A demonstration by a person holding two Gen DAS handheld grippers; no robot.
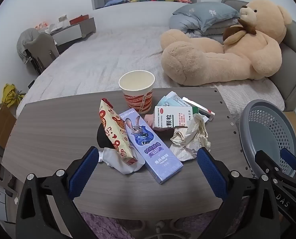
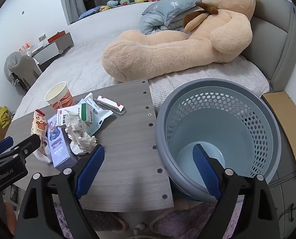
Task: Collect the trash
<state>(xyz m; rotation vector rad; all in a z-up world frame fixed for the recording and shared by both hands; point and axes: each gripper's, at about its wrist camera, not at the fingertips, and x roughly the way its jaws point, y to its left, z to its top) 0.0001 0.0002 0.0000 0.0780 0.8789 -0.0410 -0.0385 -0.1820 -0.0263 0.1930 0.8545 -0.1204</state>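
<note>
Left wrist view shows the trash heaped mid-table (image 1: 48, 131): a purple box (image 1: 148, 145) printed with a cartoon rabbit, a snack wrapper (image 1: 116, 133) leaning on it, crumpled paper (image 1: 189, 139), a white medicine box (image 1: 173, 117) reading "颗粒", and an upright paper cup (image 1: 137, 89), its inside bare. The left gripper (image 1: 148, 165) hangs open above the heap, clasping nothing. Right wrist view has the right gripper (image 2: 149, 167), also open and unladen, by the table edge over the grey perforated basket (image 2: 217, 91); "GenRobot.AI" marks the left tool there
</note>
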